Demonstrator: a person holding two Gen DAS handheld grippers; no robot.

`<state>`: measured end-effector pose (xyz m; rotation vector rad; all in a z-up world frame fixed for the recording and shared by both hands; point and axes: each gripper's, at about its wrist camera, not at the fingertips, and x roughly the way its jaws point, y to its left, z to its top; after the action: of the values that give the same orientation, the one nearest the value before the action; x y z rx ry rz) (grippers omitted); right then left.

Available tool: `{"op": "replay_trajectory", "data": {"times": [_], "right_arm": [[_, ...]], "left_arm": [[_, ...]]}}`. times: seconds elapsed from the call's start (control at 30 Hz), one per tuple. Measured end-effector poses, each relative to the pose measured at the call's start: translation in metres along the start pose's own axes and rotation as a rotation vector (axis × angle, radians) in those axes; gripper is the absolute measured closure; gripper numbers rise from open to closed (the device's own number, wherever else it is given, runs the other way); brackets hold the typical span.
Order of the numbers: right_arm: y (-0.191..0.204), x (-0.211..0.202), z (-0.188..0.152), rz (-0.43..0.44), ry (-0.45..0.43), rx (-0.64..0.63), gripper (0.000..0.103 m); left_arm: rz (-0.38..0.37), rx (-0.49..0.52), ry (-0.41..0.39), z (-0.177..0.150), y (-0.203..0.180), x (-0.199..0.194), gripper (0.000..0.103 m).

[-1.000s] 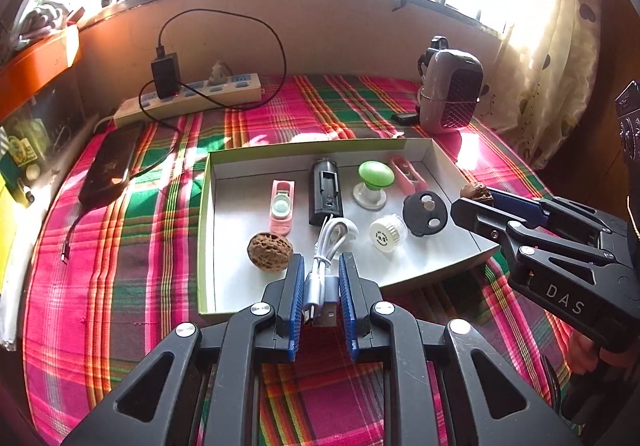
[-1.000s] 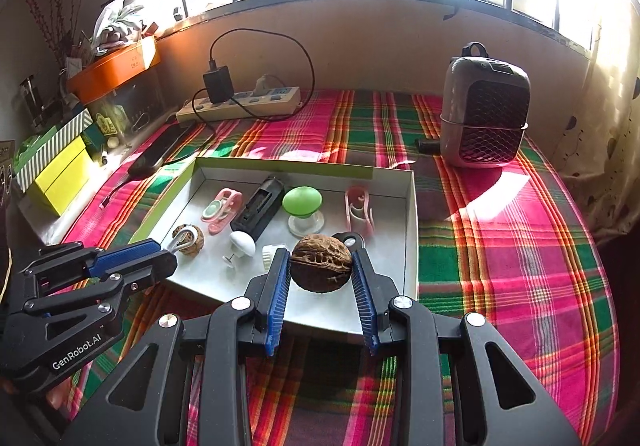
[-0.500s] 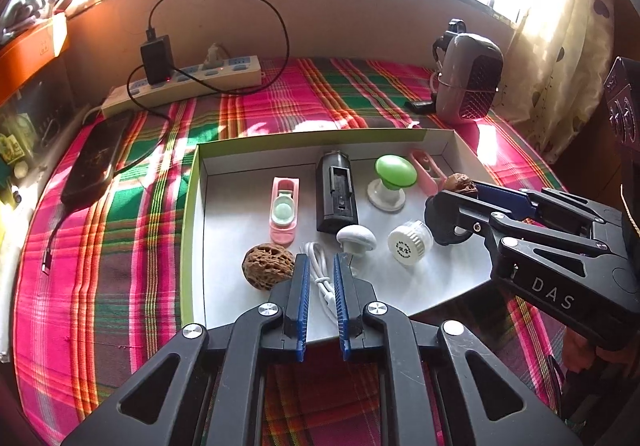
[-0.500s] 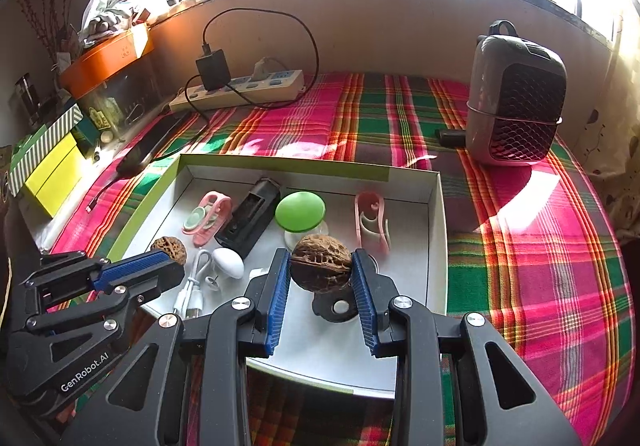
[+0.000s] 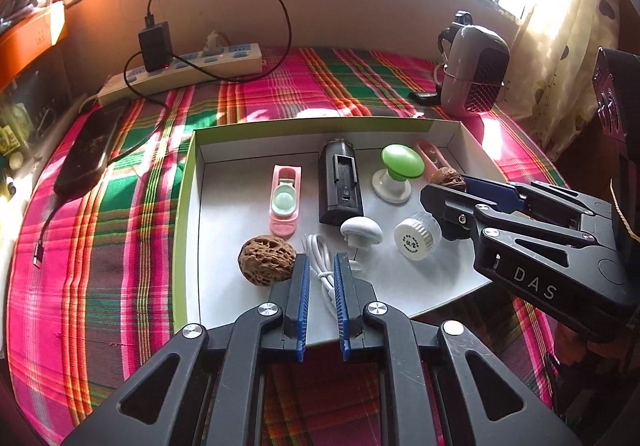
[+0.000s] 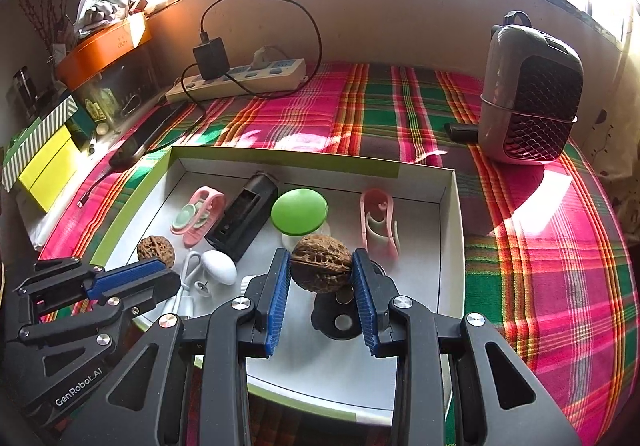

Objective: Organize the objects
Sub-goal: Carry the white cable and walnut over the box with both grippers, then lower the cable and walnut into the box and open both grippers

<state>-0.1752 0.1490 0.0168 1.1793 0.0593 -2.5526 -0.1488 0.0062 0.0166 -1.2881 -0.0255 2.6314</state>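
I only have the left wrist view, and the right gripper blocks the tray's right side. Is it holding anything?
Observer: Yes. The right gripper is shut on a walnut, pinched between its blue pads.
Operator: What is underneath it?
Observer: A black disc lies on the tray floor, right below the walnut as the right wrist view shows it.
Operator: Anything beyond that?
Observer: A pink clip lies near the tray's right wall, just past the walnut.

Left claw [image 5: 320, 278] released white cable [image 5: 320, 266]
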Motion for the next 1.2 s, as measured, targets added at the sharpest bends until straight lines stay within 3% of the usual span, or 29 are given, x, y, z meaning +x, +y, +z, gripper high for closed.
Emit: {"op": "replay_trajectory", "data": {"times": [1.2], "right_arm": [[0.0058,0.0034,-0.0015,-0.012,-0.004,-0.013,0.07]], "left_arm": [[0.022,0.002,0.007,-0.001,0.0017,0.0009,0.088]]}}
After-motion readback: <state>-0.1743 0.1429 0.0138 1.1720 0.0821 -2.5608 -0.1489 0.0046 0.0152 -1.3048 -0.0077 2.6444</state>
